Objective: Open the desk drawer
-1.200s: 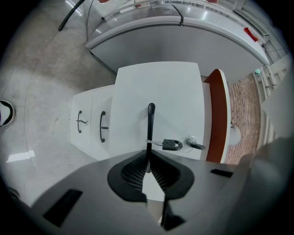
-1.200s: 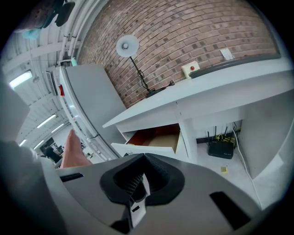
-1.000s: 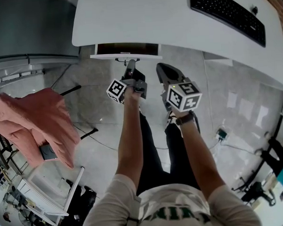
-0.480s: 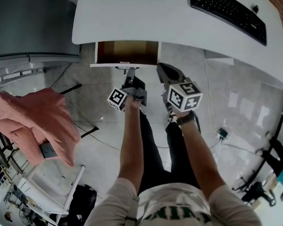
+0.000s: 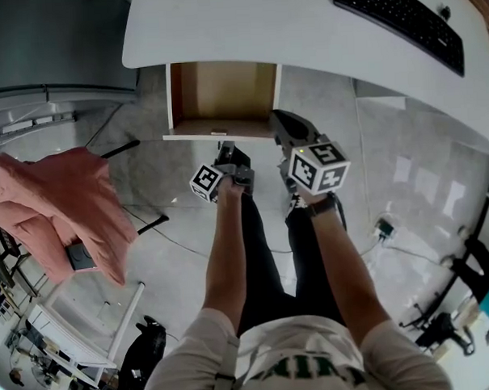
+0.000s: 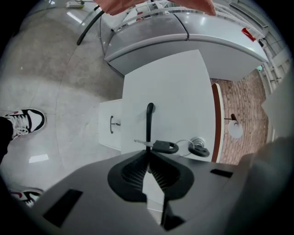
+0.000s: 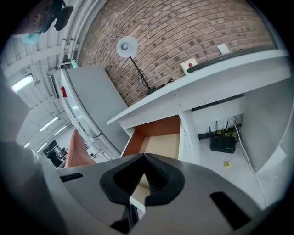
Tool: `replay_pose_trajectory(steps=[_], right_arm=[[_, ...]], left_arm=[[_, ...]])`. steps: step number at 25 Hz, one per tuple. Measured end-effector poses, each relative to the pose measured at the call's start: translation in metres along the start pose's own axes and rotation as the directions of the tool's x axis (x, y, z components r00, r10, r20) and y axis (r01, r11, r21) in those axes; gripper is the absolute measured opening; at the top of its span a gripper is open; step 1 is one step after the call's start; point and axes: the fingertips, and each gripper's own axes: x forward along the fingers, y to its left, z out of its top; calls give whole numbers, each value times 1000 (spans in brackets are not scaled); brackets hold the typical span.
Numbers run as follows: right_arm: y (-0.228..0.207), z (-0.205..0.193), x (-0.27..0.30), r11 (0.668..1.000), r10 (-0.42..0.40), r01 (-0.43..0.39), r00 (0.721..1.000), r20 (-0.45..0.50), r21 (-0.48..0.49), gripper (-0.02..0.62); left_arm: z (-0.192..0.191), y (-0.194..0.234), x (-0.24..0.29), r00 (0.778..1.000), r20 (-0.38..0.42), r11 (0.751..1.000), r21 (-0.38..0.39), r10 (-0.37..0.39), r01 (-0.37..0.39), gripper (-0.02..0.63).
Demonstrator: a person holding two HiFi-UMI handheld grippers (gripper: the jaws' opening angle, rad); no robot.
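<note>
No text, number or brand could be read in any view. Black-and-white square patterns, not letters, covered the faces of one marker cube (image 5: 206, 182) and of the other marker cube (image 5: 318, 166). A dark print (image 5: 305, 367) ran across the chest of the person's shirt (image 5: 194, 346); its letters were cut by the picture's lower edge and too blurred to spell out. The keyboard (image 5: 399, 22), towards the right end of the worktop (image 5: 237, 29), appeared too small for key legends to show. A red tag (image 6: 248, 34) on the grey cabinet (image 6: 151, 32) carried no legible characters.
</note>
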Motion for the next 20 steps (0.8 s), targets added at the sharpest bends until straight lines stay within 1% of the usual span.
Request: replay_pose_trajectory(steps=[3, 5, 7, 11, 14, 16, 20], right_arm=[[0, -1, 0, 1000, 2, -2, 1000, -1, -9, 3], [-1, -2, -2, 1000, 2, -2, 1000, 2, -12, 3], [-3, -6, -3, 1000, 4, -4, 1000, 3, -14, 3], [-9, -21, -3, 1000, 8, -8, 1000, -5, -1, 3], [-8, -29, -4, 1000, -1, 1, 1000, -22, 12, 4], [-5, -31, -5, 1000, 0, 1, 1000, -29, 15, 3], [0, -30, -9, 1000, 7, -7, 1000, -30, 18, 3]], left_arm=[[-2, 24, -4, 999, -14, 999, 0, 41, -41, 12], [-4, 33, -5, 998, -19, 999, -4, 53, -54, 12], [-4, 37, -5, 999, -23, 999, -3, 40, -40, 11], [-3, 32, -3, 999, -40, 1000, 22, -20, 21, 12], [-4, 28, -2, 998, -59, 998, 49, -36, 39, 12], [-5, 31, -3, 997, -78, 996, 88, -14, 20, 12], [-5, 38, -4, 992, -100, 985, 165, 72, -55, 20]])
